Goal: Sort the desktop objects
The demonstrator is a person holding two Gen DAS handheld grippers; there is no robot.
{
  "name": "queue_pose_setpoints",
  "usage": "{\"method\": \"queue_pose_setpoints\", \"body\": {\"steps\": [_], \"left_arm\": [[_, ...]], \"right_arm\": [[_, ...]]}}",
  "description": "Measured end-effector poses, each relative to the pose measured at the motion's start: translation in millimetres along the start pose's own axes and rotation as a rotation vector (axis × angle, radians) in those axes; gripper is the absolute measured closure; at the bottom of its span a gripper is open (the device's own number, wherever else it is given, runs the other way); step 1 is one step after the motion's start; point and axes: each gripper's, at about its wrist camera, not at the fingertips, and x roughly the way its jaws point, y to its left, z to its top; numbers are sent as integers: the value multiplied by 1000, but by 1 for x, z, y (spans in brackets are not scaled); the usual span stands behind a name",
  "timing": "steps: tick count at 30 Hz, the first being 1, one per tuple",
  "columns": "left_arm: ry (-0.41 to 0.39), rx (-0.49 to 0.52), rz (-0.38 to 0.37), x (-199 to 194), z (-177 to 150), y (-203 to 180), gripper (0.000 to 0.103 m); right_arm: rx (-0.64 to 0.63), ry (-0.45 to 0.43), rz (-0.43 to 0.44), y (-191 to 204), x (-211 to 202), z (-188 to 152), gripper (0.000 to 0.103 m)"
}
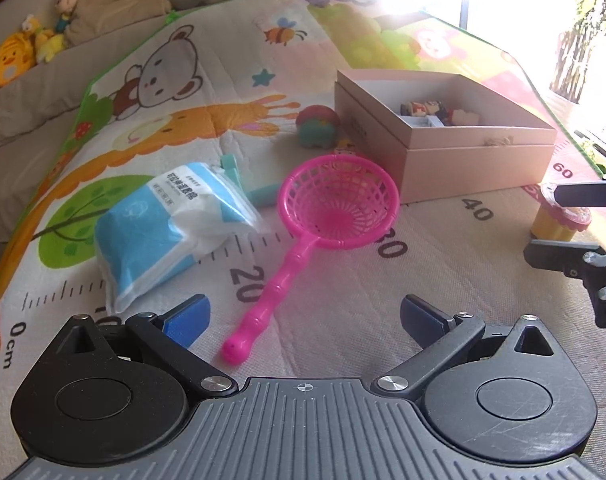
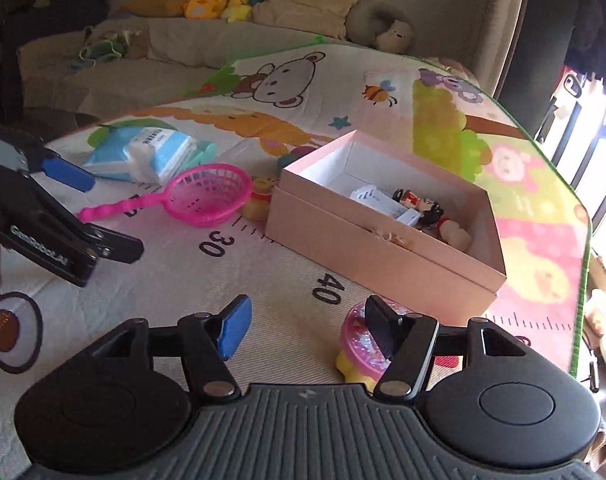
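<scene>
A pink toy net (image 1: 335, 204) lies on the play mat, its handle end (image 1: 239, 348) between the open fingers of my left gripper (image 1: 303, 316). A blue and white tissue pack (image 1: 167, 224) lies to its left. A pink open box (image 1: 443, 136) holds small figures (image 2: 419, 208). My right gripper (image 2: 309, 326) is open; its right finger is over a pink-lidded yellow toy (image 2: 361, 350), which stands apart from the left finger. The same toy shows in the left wrist view (image 1: 559, 216) between the right gripper's fingers.
A teal object (image 1: 259, 188) lies behind the tissue pack. A red and teal toy (image 1: 317, 126) and a small yellow figure (image 2: 259, 200) sit beside the box. Plush toys (image 2: 215, 0) line the sofa beyond the mat. The mat edge (image 2: 583, 264) runs at the right.
</scene>
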Motion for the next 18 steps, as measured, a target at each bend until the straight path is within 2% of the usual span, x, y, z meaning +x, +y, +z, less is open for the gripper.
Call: {"method": "queue_pose_setpoints", "body": {"steps": [3, 7, 9, 11, 14, 18], "left_arm": [[13, 23, -44, 3, -2, -8, 0], [11, 57, -200, -6, -3, -17, 0], [-18, 75, -238, -12, 1, -20, 0], [-47, 86, -181, -12, 9, -23, 0], [-44, 77, -33, 6, 28, -24, 0], [-5, 13, 26, 38, 49, -17, 0]], "right_arm": [[56, -17, -7, -13, -7, 3, 36], [93, -33, -58, -26, -12, 4, 29], [100, -29, -73, -30, -11, 2, 24], [109, -20, -81, -32, -8, -1, 22], [134, 5, -80, -34, -2, -5, 19], [160, 43, -88, -35, 9, -8, 19]]}}
